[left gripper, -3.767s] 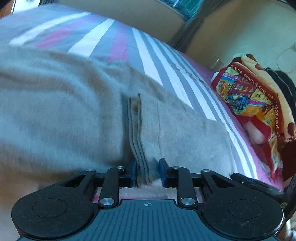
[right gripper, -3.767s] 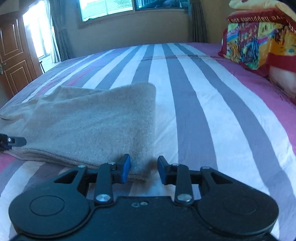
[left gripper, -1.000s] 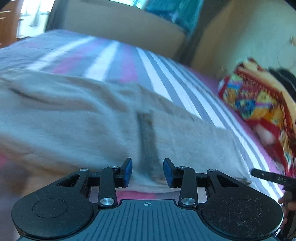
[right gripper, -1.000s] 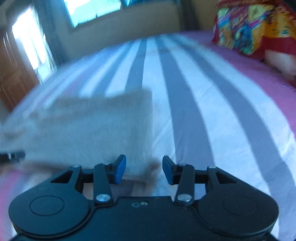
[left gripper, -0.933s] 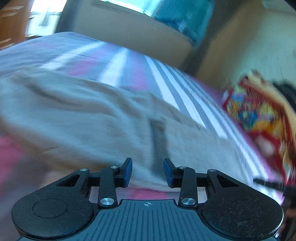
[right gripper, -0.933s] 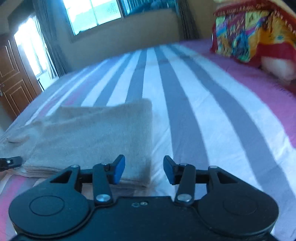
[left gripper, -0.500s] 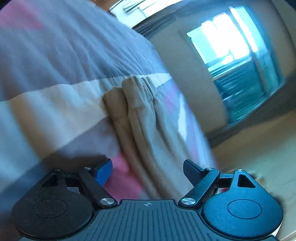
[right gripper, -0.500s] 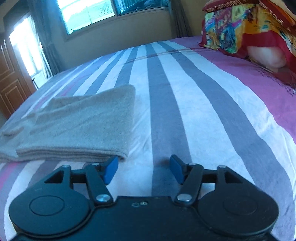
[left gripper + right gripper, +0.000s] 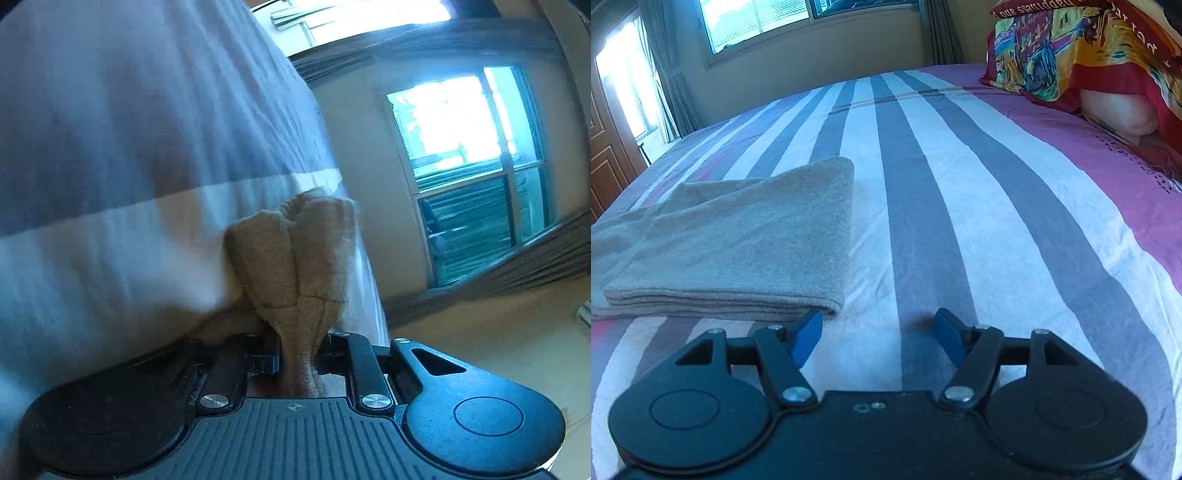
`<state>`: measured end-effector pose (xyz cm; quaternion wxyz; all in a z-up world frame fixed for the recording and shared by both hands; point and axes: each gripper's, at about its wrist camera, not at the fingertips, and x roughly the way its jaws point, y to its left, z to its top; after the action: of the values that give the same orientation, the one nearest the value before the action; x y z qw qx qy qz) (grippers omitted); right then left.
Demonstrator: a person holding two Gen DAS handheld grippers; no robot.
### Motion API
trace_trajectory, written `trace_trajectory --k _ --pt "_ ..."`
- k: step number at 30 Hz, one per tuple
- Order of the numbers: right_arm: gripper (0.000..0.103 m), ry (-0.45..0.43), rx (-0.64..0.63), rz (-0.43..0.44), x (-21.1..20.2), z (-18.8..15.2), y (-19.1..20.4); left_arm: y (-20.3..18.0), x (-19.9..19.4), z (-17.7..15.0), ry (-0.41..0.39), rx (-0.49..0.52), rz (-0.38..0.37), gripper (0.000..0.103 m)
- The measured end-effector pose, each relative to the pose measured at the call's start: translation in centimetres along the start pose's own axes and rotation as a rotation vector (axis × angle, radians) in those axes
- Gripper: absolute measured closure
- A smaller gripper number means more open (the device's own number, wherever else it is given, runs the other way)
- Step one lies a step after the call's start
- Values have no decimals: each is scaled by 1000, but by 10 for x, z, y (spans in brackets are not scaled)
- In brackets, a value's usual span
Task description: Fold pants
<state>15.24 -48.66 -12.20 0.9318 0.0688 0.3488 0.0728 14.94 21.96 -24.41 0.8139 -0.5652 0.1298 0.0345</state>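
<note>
Striped bedsheet (image 9: 923,229) blurred in left view. Left gripper (image 9: 297,360) clamped on bunched pants (image 9: 295,258), pads hidden. Right gripper (image 9: 877,336) has just been widening, nothing between; pants' left end cropped.

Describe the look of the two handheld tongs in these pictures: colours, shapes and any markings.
Both are black plastic. The right tongs have two blue-padded fingers on hinged black links with silver screws, between two round discs, each with a raised circle. The left tongs have the same discs and screws, plus a ribbed grey top plate carrying a small crosshair mark. No cables, hands or sleeves show.
</note>
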Motion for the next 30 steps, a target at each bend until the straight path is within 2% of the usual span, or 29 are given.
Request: trace_trajectory --k 4,6,11,15,19,23,26,30 --pt "35 -19 17 -2 -2 2 3 -16 5 2 17 62 40 87" --pt "36 -44 37 -5 -6 1 -4 -33 1 10 24 92 10 87" --pt "37 -124 132 -38 -18 -3 -39 -111 -4 12 42 291 -42 87" --pt "37 -160 188 -47 -25 -6 -70 -184 10 -8 77 483 -55 87" --pt "37 -199 246 -53 -35 -9 -99 -255 25 -50 135 693 -83 87" --pt "37 -236 274 -74 -47 -20 -128 -310 52 -106 192 847 -144 87" --pt "37 -255 288 -58 -55 -31 -143 -335 61 -159 277 933 -182 87" --pt "37 -280 351 -13 -60 -32 -155 -348 80 -233 398 1083 -175 87"
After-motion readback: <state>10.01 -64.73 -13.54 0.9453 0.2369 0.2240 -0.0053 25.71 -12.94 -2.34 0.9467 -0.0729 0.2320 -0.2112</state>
